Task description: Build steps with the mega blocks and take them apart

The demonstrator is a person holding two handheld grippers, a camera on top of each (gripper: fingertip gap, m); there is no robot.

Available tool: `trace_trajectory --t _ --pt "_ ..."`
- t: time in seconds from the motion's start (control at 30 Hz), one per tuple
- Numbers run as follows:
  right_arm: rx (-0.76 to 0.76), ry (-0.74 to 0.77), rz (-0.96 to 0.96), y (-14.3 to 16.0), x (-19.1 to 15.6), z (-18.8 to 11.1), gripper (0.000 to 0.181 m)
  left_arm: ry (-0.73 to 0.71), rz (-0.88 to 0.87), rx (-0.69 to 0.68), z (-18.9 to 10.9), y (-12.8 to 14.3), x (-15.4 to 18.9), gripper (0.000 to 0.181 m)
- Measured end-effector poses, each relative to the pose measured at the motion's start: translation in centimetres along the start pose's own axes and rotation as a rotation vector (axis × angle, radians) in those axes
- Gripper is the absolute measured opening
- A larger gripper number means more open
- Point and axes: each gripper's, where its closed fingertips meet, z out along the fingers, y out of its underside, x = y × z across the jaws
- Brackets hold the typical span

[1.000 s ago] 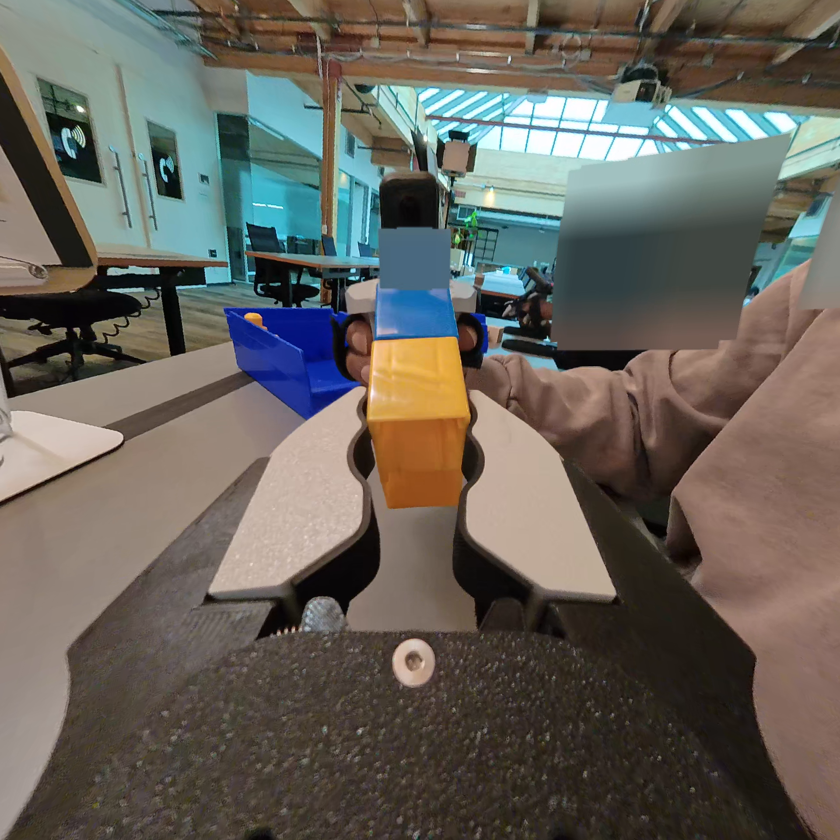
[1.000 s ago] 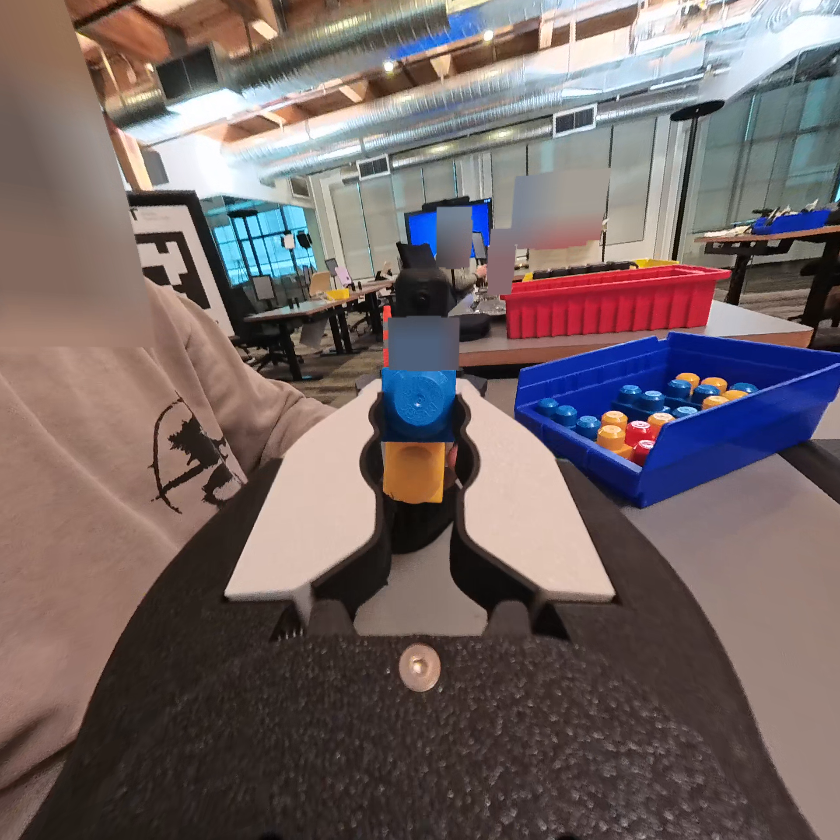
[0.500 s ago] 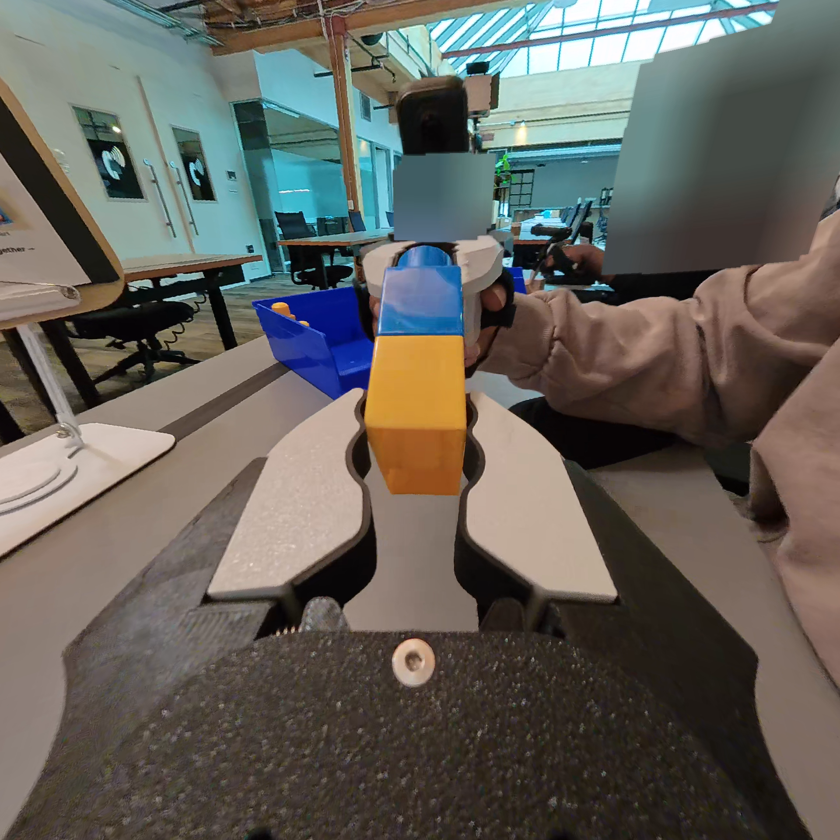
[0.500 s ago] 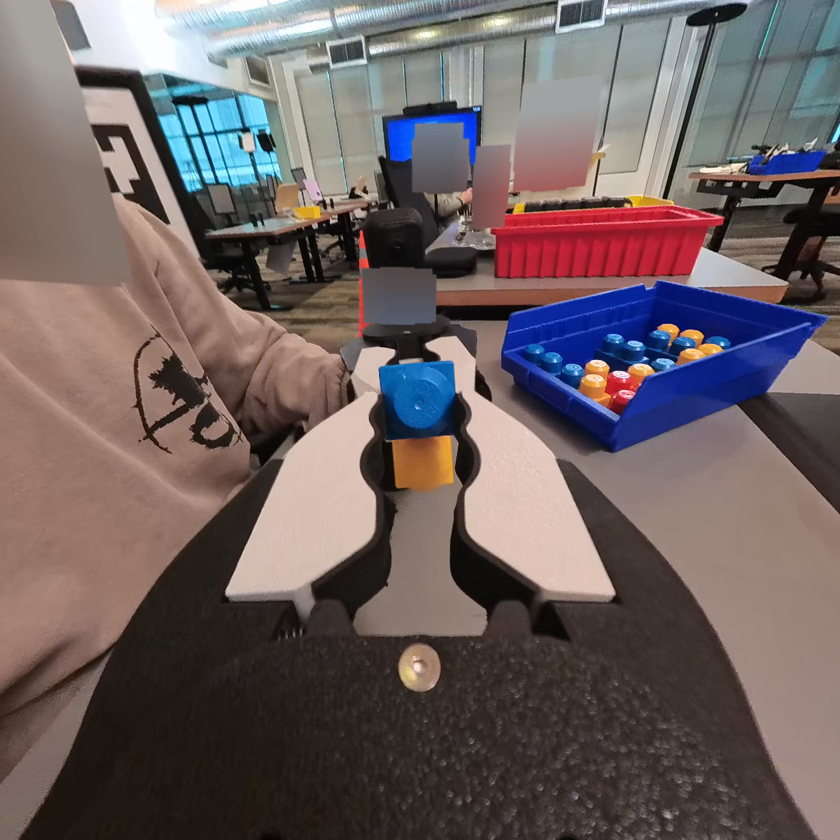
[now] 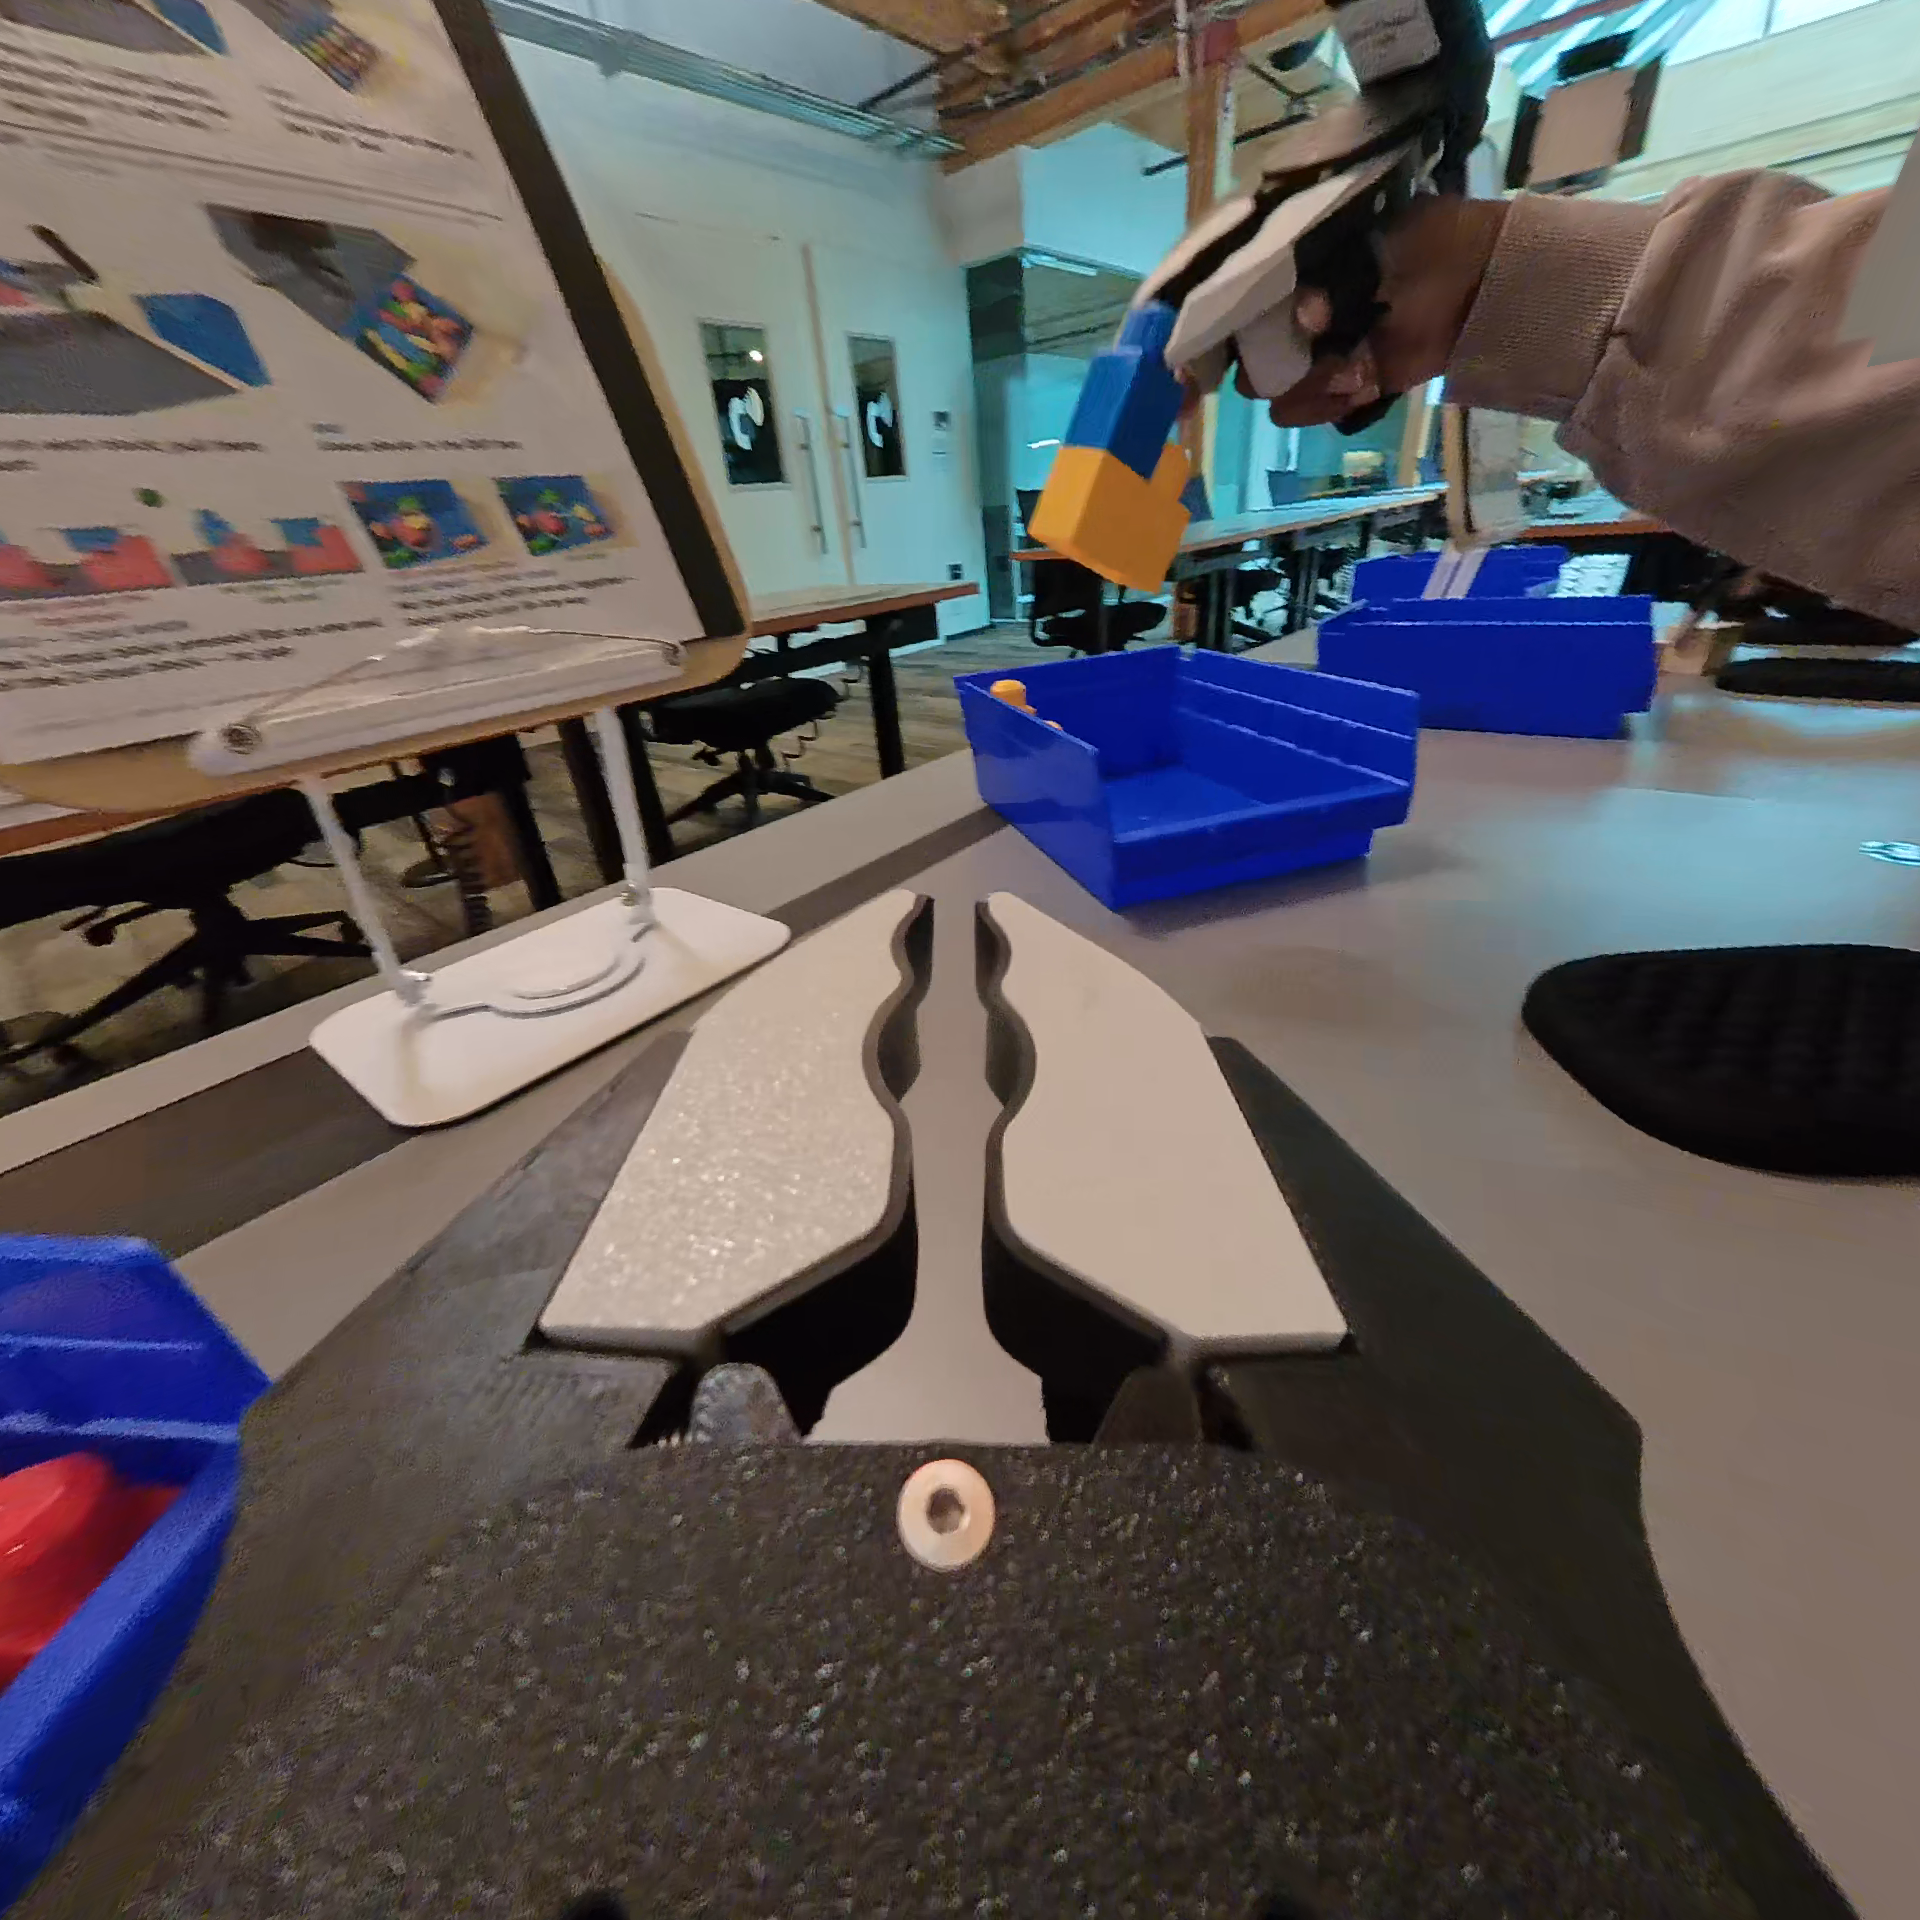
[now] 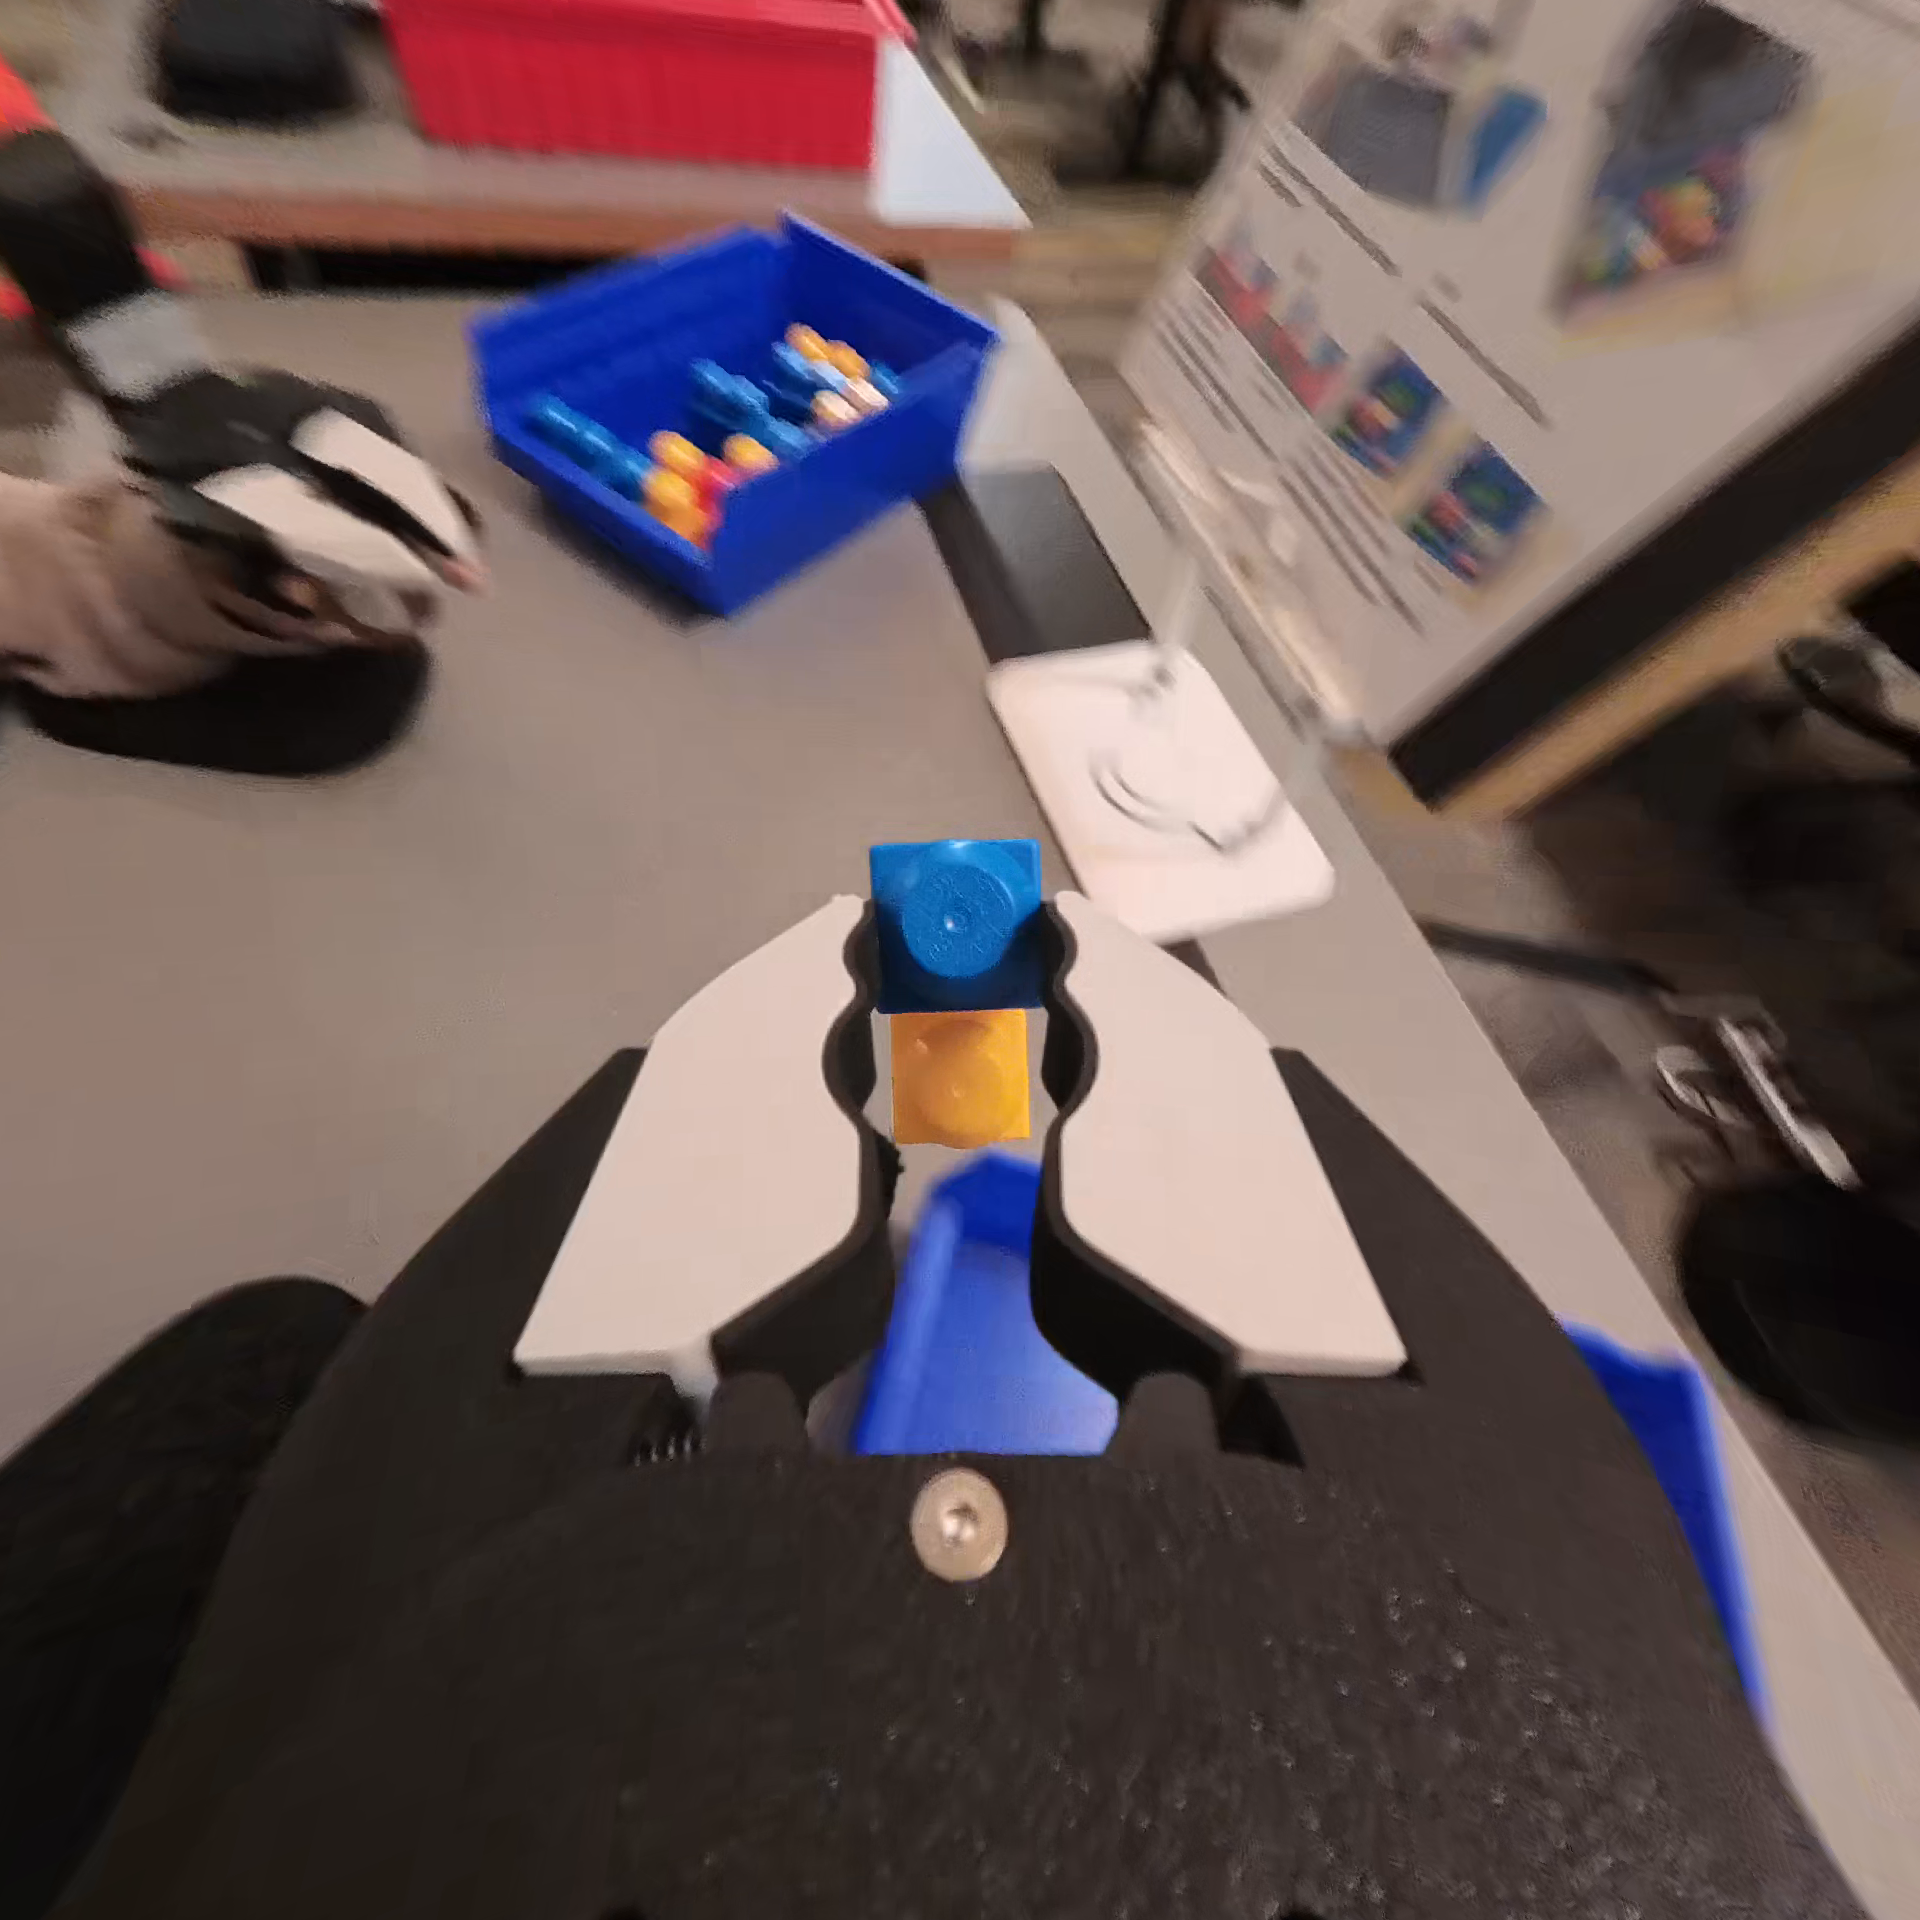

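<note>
My right gripper [image 6: 954, 906] is shut on a blue block [image 6: 956, 935] with an orange block [image 6: 961, 1081] stuck under it. It holds the pair in the air above a blue bin [image 6: 977, 1299]. In the left wrist view the right gripper [image 5: 1179, 338] is high up on the right, with the blue block [image 5: 1127, 400] and orange block [image 5: 1112, 509] hanging tilted above an almost empty blue bin [image 5: 1184, 769]. My left gripper [image 5: 951, 909] is empty, its fingers almost together, low over the grey table [image 5: 1507, 1299]. It also shows blurred in the right wrist view [image 6: 416, 530].
A blue bin [image 6: 727, 416] with several blue, orange and red blocks stands at the far side; it shows at the lower left [image 5: 94, 1558] too. An instruction board on a white stand [image 5: 540, 987] is on the left. A black mat [image 5: 1745, 1049] lies on the right. Another blue bin [image 5: 1486, 655] stands behind. Spacing between my two grippers at the tips: around 30 centimeters.
My left gripper let go of the orange block, closed empty and dropped toward the table. My right gripper carried the joined blue and orange blocks up and over a blue bin.
</note>
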Motion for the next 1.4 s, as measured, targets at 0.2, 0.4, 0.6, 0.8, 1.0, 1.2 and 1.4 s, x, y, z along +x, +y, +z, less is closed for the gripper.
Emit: trace_trajectory --t 0.2,0.4,0.6,0.8,1.0,1.2,1.4 --pt "-0.216 0.199 0.145 7.7 10.5 -2.9 0.028 -0.105 -0.003 0.015 -0.8 0.0 -2.2 0.002" --pt "-0.389 0.231 0.205 15.7 15.0 -0.4 0.028 -0.196 0.003 -0.015 -1.4 1.1 -4.0 0.000" --pt "-0.507 0.189 0.225 21.5 16.5 2.8 0.028 -0.278 -0.016 -0.026 -2.1 1.6 -5.9 0.000" --pt "-0.542 0.130 0.187 22.6 17.0 4.4 0.028 -0.287 -0.006 -0.051 -1.9 2.2 -6.1 0.000" --pt "-0.552 0.156 0.212 22.4 17.5 3.9 0.032 -0.294 -0.012 -0.059 -1.9 2.3 -6.3 0.000" --pt "-0.345 0.195 0.196 15.7 15.4 2.2 0.036 -0.307 -0.042 -0.060 -2.2 2.4 -6.9 0.000" --pt "0.027 0.257 0.147 6.3 7.4 1.4 0.027 -0.406 -0.094 -0.101 -3.3 2.9 -9.0 0.000"
